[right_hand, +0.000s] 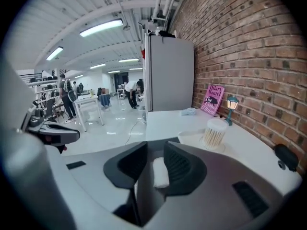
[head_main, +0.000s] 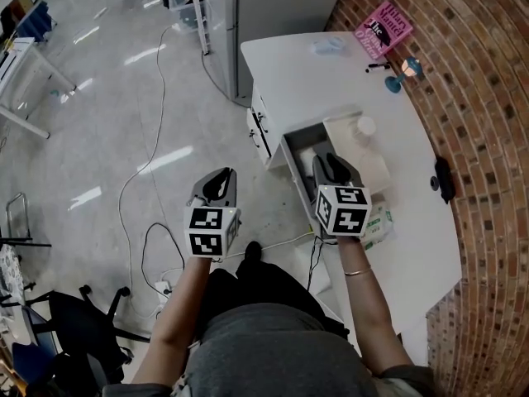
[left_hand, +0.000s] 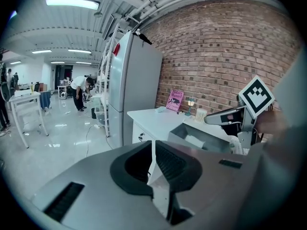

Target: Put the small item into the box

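An open grey box stands at the white desk's near edge; the left gripper view shows it too. My right gripper hangs over its inside, jaws pointing down into it. In the right gripper view a small white item lies in the gap, beside the right pad. Grey shows between it and the left pad, so the jaws stand open around it. My left gripper hovers over the floor left of the desk, jaws together and empty.
On the white desk are a jar of cotton swabs, a pink book, a small blue lamp, a black object and a wipes packet. Brick wall on the right. Cables cross the floor.
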`<state>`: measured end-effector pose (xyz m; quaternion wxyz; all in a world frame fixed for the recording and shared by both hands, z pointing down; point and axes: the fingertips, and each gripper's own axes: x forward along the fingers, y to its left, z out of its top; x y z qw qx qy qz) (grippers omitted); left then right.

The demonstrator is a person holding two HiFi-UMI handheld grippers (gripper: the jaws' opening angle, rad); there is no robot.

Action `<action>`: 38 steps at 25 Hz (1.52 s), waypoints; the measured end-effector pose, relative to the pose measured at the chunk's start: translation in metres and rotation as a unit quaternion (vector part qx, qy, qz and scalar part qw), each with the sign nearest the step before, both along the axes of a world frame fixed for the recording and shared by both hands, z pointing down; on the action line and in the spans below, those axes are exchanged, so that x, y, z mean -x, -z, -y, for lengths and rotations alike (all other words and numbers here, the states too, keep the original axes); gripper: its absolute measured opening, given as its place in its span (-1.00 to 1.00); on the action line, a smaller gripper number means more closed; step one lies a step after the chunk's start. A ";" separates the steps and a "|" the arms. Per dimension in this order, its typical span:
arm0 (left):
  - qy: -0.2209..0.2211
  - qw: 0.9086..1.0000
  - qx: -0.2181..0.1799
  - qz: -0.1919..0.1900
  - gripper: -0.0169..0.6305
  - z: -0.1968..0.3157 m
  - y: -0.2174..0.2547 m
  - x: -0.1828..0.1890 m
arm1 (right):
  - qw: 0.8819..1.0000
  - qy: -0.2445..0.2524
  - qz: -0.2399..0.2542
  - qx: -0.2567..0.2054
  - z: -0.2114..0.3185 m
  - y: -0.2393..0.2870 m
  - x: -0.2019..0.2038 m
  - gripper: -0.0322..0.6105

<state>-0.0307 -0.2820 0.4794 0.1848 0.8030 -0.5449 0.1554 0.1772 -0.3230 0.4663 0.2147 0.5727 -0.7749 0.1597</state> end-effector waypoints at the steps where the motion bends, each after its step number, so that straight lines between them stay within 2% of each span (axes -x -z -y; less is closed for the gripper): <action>1: -0.003 1.000 -0.001 0.000 -0.83 0.000 0.001 -0.001 | 1.000 -0.004 0.007 -0.007 -0.003 0.006 0.000 -0.57; 15: -0.027 0.999 -0.026 -0.006 -0.83 -0.006 0.021 -0.011 | 0.994 -0.046 0.072 -0.070 -0.061 0.055 0.002 -0.78; 22: -0.037 0.999 -0.032 -0.015 -0.83 -0.013 0.027 -0.014 | 0.992 -0.058 0.073 -0.091 -0.082 0.067 0.000 -0.88; 32: -0.045 0.998 -0.039 -0.018 -0.83 -0.017 0.030 -0.019 | 0.990 -0.049 0.071 -0.110 -0.105 0.074 -0.008 -0.89; 38: -0.048 0.998 -0.042 -0.019 -0.83 -0.017 0.031 -0.021 | 0.988 -0.070 0.073 -0.117 -0.113 0.074 -0.017 -0.89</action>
